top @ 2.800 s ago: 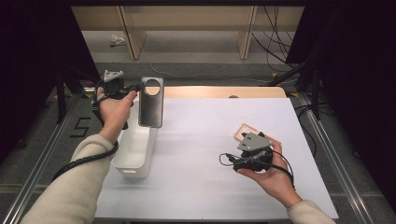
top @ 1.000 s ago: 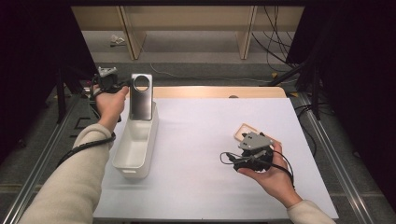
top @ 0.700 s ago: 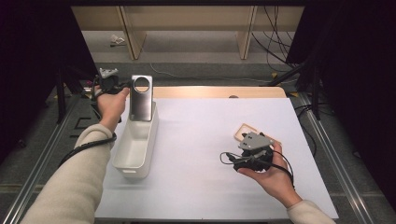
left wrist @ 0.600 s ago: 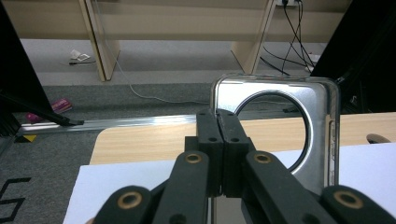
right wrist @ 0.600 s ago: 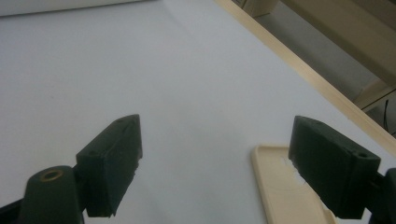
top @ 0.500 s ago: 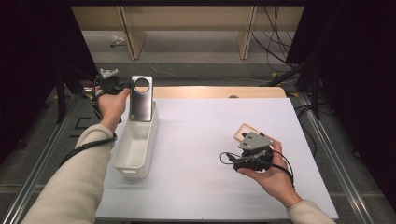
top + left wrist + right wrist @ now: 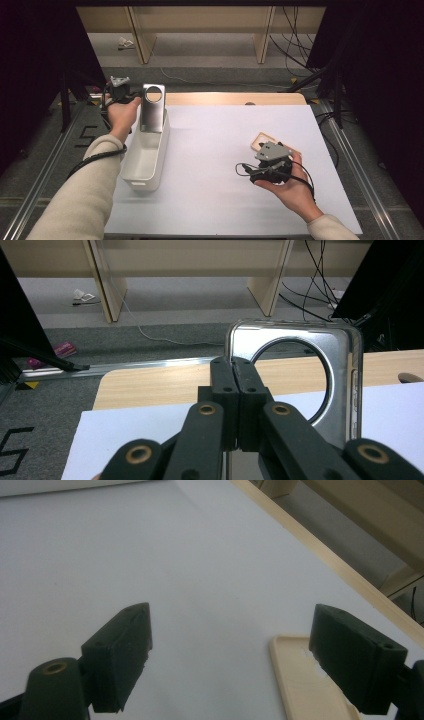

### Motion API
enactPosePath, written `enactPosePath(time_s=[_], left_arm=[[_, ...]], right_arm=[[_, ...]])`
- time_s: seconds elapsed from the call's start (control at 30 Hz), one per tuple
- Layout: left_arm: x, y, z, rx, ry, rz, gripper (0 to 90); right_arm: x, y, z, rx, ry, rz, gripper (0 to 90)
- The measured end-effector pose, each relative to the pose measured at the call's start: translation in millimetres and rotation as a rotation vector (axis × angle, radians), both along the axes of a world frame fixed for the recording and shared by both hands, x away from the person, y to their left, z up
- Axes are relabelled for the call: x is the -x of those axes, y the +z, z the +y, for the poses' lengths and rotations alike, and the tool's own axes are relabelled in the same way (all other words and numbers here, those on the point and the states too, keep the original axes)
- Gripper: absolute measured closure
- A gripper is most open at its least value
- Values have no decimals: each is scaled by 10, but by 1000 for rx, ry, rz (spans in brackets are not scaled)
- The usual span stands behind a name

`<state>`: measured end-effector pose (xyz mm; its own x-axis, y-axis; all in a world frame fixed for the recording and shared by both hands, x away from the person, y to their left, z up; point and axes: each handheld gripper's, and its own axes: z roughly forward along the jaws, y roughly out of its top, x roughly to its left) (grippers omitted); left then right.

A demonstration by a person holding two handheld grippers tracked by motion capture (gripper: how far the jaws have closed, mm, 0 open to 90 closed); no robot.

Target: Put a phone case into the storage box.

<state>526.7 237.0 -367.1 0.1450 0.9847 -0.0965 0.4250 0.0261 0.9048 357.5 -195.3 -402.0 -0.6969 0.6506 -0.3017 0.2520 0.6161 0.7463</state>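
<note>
The white-covered counter (image 7: 225,150) carries 3 things, and the work with them looks about half done, going by how they lie.

Largest is the long white plastic bin (image 7: 145,155) at your left, empty apart from what you are lowering into its far end.

Next is the flat, shiny metal plate with a round hole near its top (image 7: 152,107). It stands upright at the bin's far end, with its lower edge hidden inside the bin, so I cannot tell whether it rests on the bottom. Your left gripper (image 7: 234,385) has its jaws pinched tight on the plate's left edge, so the plate is not yet released. What is left there, I judge, is to seat it and let go.

Smallest is the thin beige rectangular tray (image 7: 305,680), lying flat on the counter at your right. Your right gripper (image 7: 230,660) hovers just beside it, jaws spread wide and holding nothing. That piece seems untouched, so picking it up is likely still ahead.
</note>
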Motion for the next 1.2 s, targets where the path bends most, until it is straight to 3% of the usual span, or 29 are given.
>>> enactPosePath(time_s=[1.2], left_arm=[[-41, -249, 30, -10, 3, 43, 886]], right_arm=[[-1, -12, 5, 3, 2, 3, 183]])
